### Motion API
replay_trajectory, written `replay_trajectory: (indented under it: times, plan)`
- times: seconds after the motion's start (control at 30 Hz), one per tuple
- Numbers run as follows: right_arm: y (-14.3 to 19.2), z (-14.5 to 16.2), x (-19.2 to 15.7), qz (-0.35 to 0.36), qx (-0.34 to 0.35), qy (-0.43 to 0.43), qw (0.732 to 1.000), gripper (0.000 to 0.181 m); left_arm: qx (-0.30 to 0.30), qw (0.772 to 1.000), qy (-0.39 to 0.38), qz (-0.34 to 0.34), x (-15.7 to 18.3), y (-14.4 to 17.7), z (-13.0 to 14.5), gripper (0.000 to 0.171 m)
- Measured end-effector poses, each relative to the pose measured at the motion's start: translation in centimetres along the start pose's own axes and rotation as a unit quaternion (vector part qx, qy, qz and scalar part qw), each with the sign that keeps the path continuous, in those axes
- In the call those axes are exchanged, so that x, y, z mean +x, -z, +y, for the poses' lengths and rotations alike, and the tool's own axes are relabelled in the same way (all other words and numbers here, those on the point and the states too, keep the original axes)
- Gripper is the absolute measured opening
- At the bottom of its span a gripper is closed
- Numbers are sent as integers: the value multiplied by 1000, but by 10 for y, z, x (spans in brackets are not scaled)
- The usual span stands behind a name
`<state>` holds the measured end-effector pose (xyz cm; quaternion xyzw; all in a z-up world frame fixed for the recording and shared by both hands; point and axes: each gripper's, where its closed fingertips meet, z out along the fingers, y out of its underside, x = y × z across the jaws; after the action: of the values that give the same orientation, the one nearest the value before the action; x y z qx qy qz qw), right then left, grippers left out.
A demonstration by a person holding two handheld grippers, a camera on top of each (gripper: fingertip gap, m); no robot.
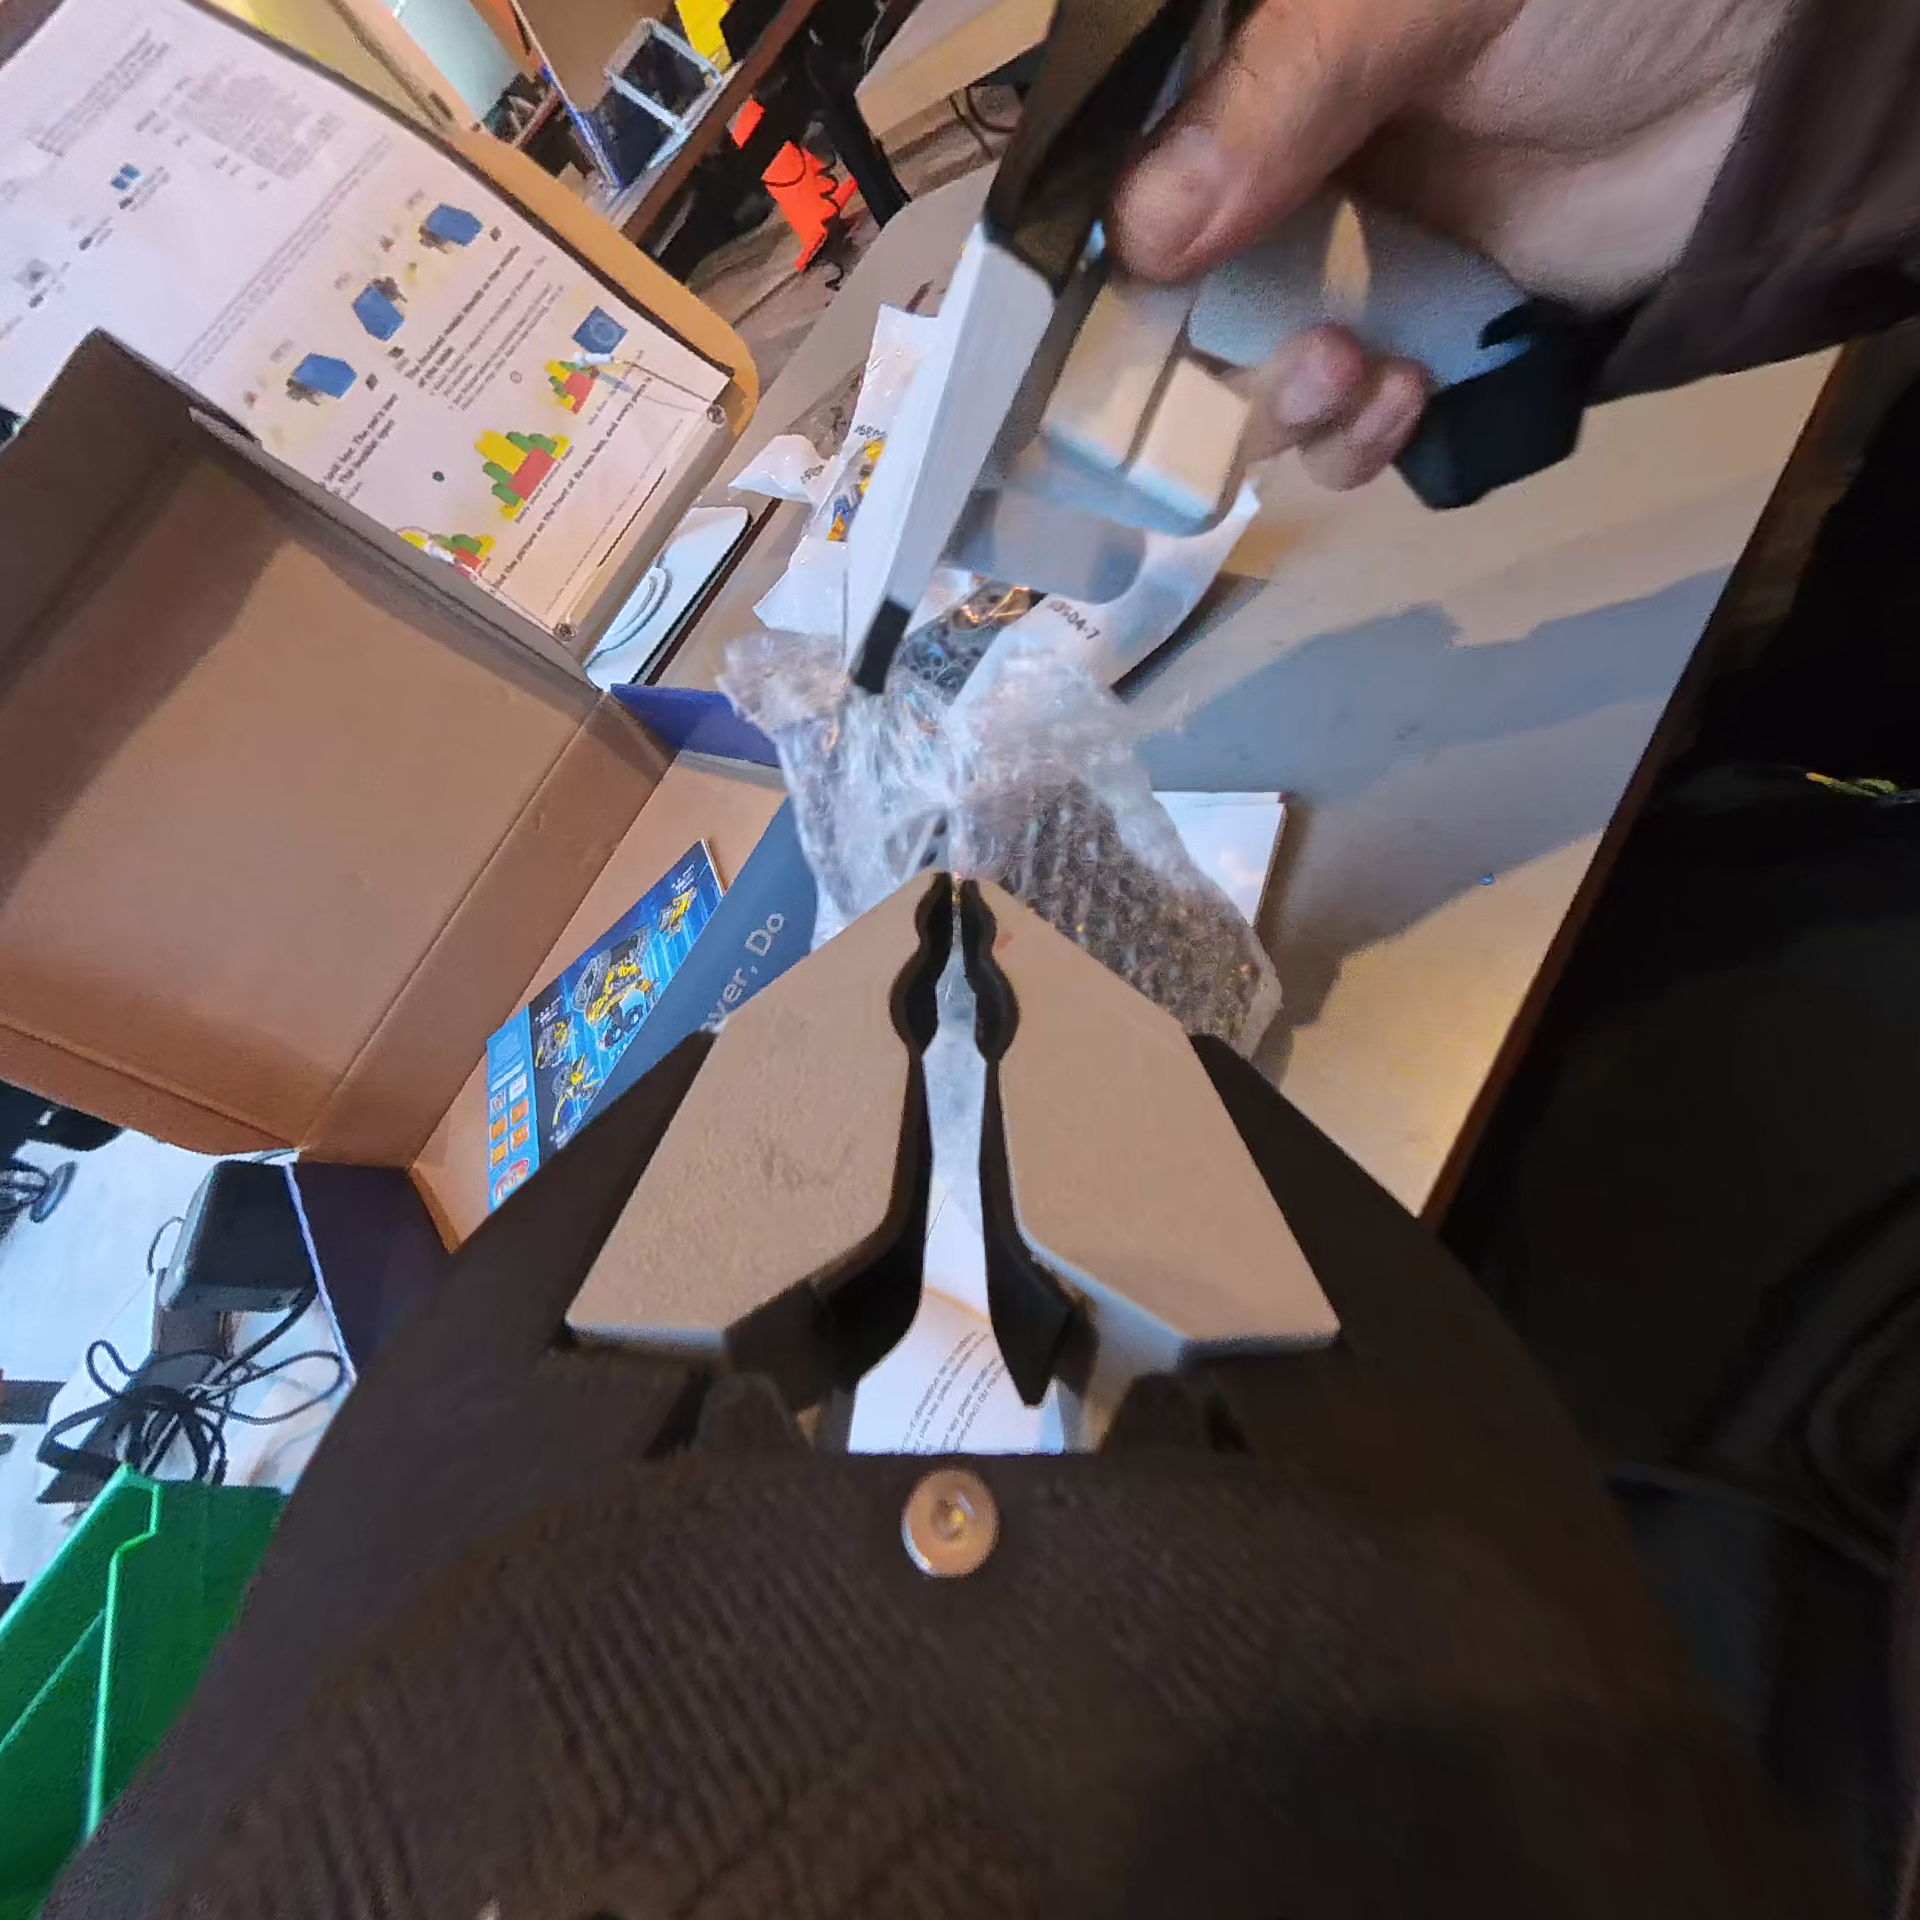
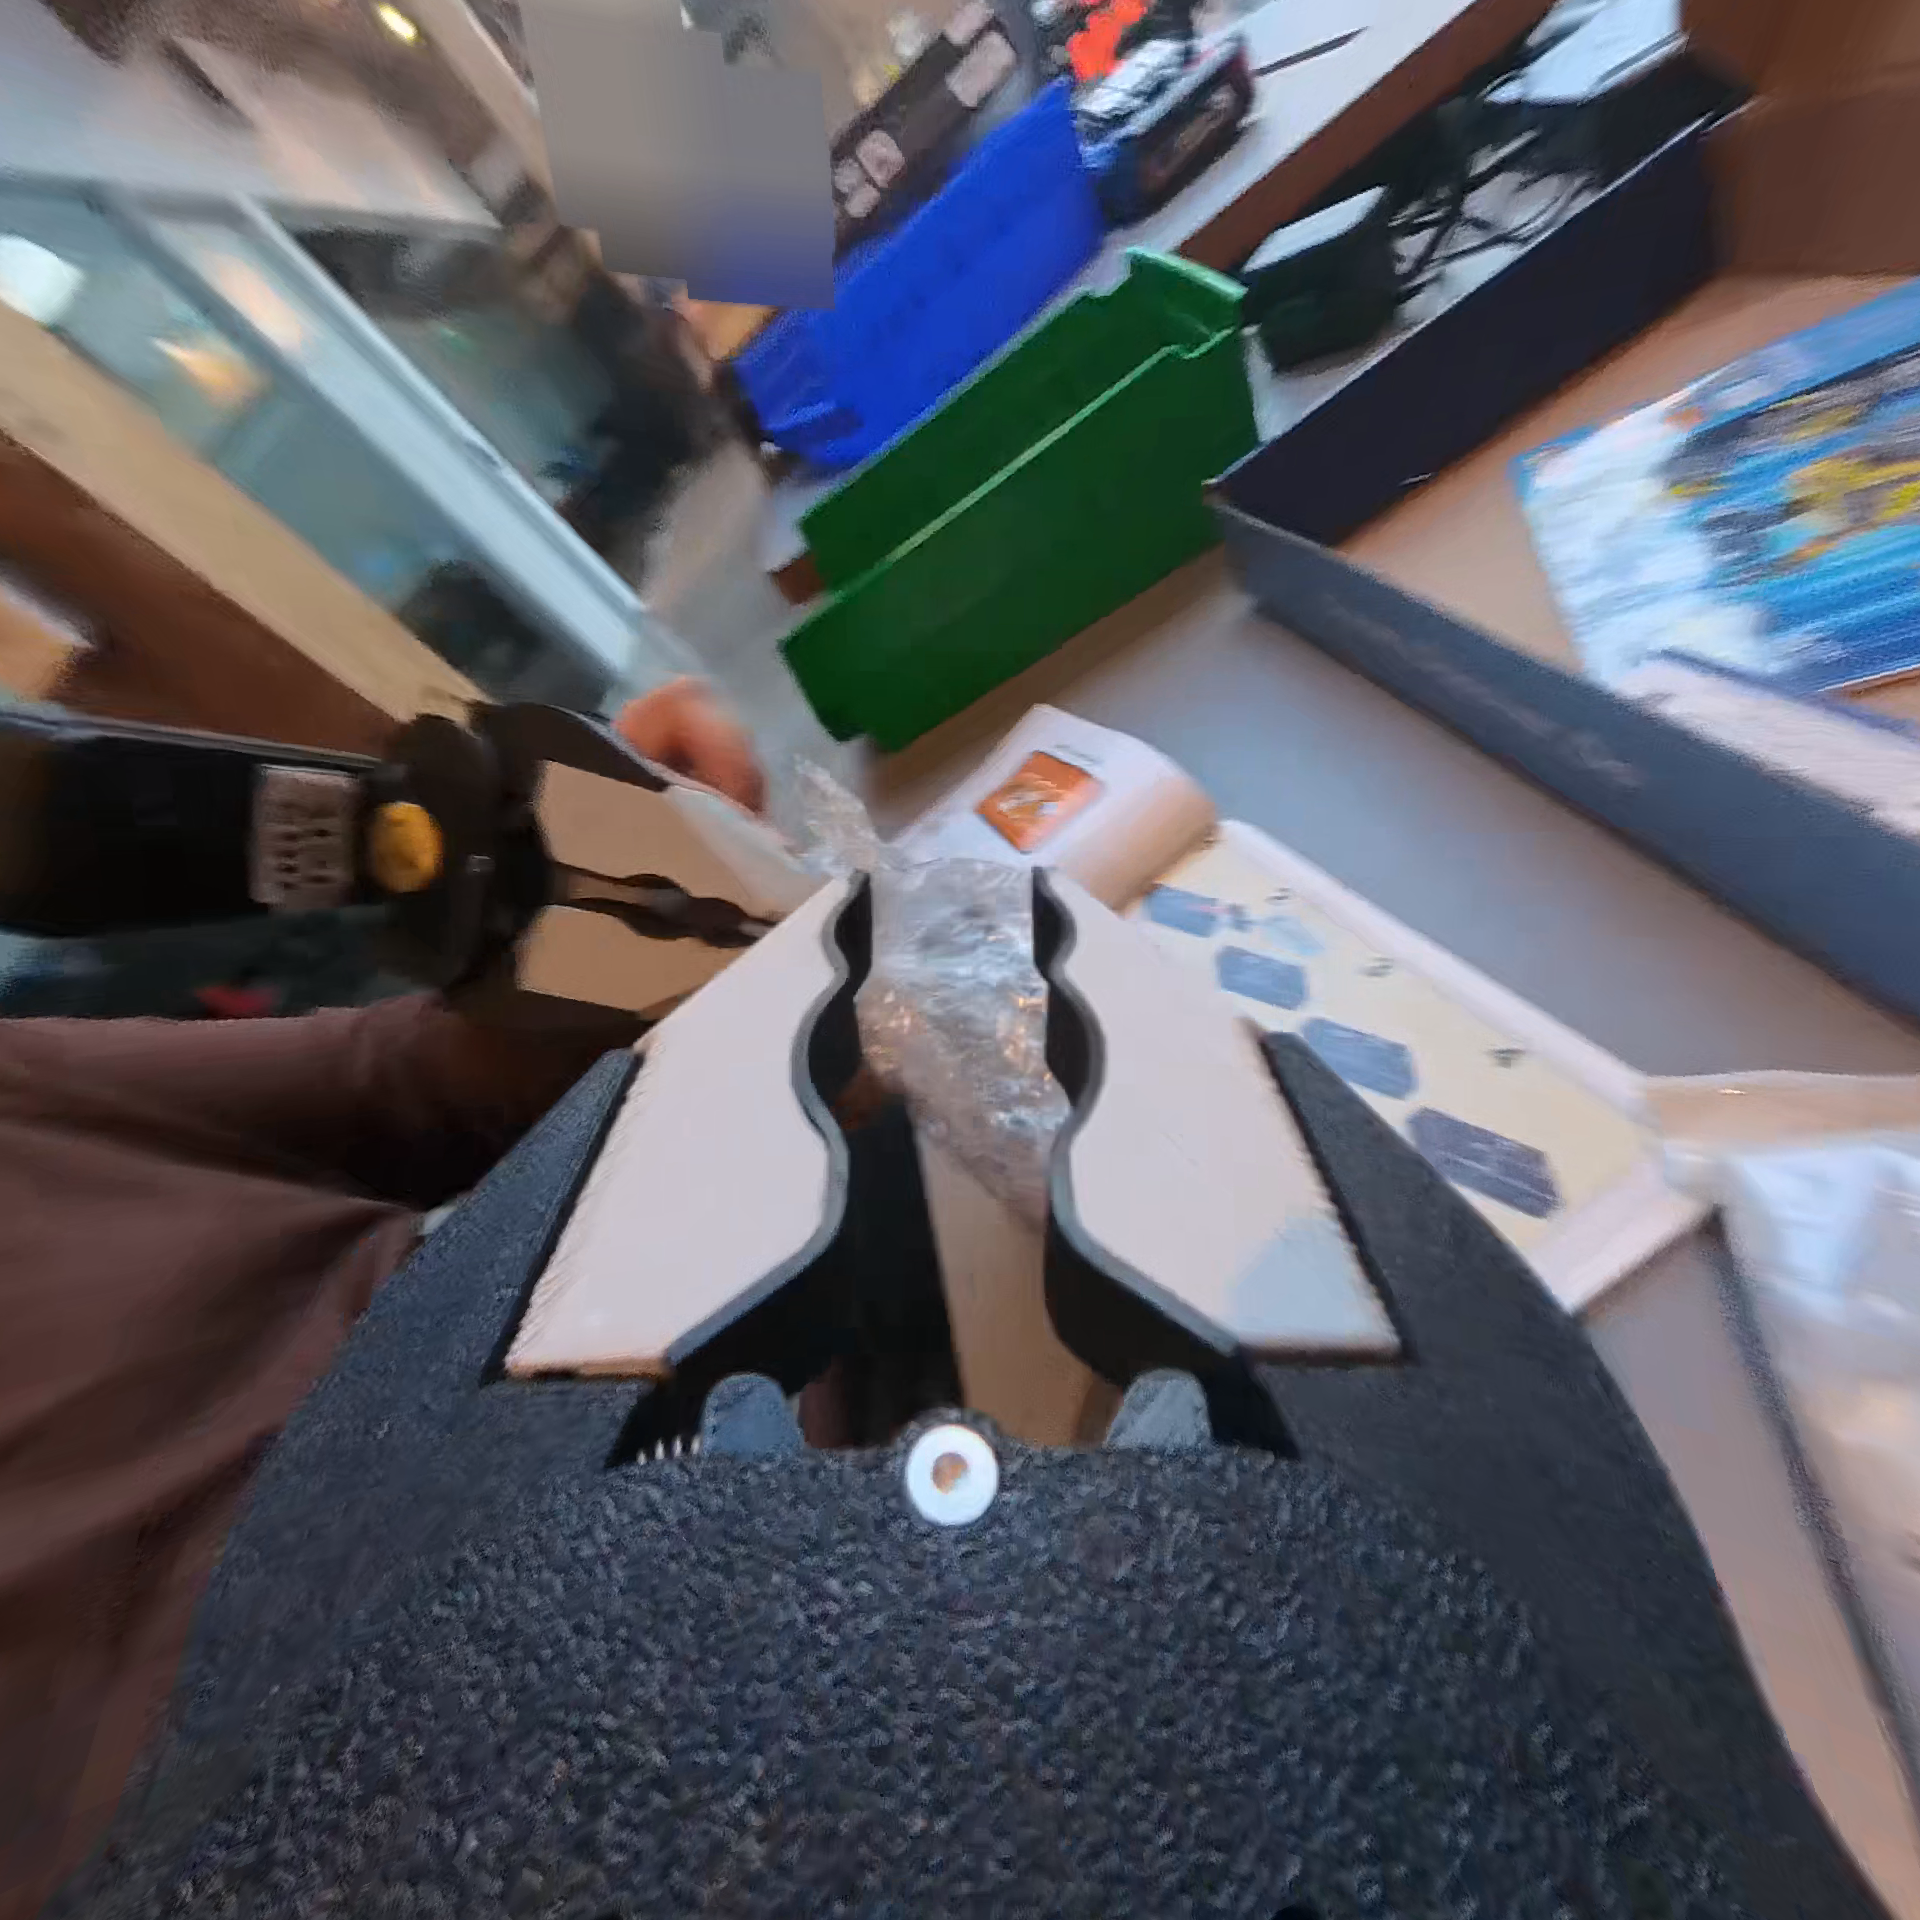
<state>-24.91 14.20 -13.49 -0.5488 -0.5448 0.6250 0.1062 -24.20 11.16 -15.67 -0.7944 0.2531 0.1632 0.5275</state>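
We see the left gripper with its fingers nearly pressed together, pinching a fold of a clear plastic bag at the tips; the bag holds small dark pieces and sits above the table, between the two grippers. In the left wrist view the right gripper comes in from above, gripped by a hand, its dark fingertip touching the bag's far edge. In the right wrist view that gripper has its fingers spread, with the bag lying in the gap between them; we cannot tell whether either pad touches it there. The left gripper shows at left in that view, its tips at the bag's crumpled end. To the left of the bag stands an open cardboard box, with a blue leaflet beside it. A green bin sits at the table edge. Printed sheets lie under the bag.
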Motion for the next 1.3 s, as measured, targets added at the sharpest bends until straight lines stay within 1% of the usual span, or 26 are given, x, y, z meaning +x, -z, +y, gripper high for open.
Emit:
replay_trajectory:
  times: [0.07,0.13,0.17,0.23,0.3,0.37,0.47,0.5,0.53,0.57,0.6,0.63,0.67,0.7,0.77,0.83,0.9,0.97,1.03,1.1,1.2,1.3]
  plan:
    - [-1,-3,3,48,-6,42,998,40,1,1000,-9,4,3,0,-1,0]
    - [-2,-9,-5,65,1,75,995,40,8,1000,-2,-1,1,0,-3,0]
    - [-3,-11,-13,50,6,79,996,31,11,1000,9,0,0,1,-4,0]
    - [-6,-10,-34,-21,11,37,999,4,13,999,37,8,-4,3,-4,0]
    - [-8,-6,-43,-88,7,-32,996,3,11,999,53,2,-13,6,0,0]
    - [-7,-7,-37,-102,24,-58,993,3,10,998,60,-4,-20,8,3,0]
    - [-2,-5,-30,-122,23,-80,989,3,12,997,70,5,-22,10,5,0]
    - [0,-3,-21,-100,17,-61,993,4,10,997,72,11,-21,9,5,0]
    - [3,2,-3,-37,-1,-22,999,17,2,997,70,14,-19,8,8,0]
    - [9,4,19,47,-19,26,998,20,-26,998,60,4,-22,6,17,0]
    - [22,-1,34,112,-23,67,991,16,-50,998,41,-7,-24,4,28,0]
    - [36,-10,38,142,-14,88,986,19,-54,998,38,-16,-28,2,33,0]
    - [48,-21,35,146,7,89,985,25,-46,997,53,-13,-28,1,34,0]
    - [59,-32,27,134,32,82,987,27,-35,997,70,-4,-27,1,30,0]
    - [68,-42,12,110,60,73,989,27,-11,998,69,1,-25,1,22,0]
    - [57,-33,9,112,34,71,991,28,-17,998,53,-11,-25,-1,20,0]
    - [35,-21,4,107,6,71,992,31,-20,999,41,-16,-23,-2,18,0]
    - [13,-8,-4,86,-17,61,994,35,-22,999,38,-18,-22,-2,18,0]
    - [-4,4,-6,85,-39,51,994,37,-23,999,38,-19,-22,-1,17,0]
    - [-12,11,-3,100,-47,51,993,35,-22,999,42,-17,-22,0,17,0]
    - [-19,13,1,109,-38,46,992,25,-17,999,42,-12,-19,0,14,0]
    - [-24,19,4,111,-48,40,992,25,-19,999,39,-13,-18,1,13,0]
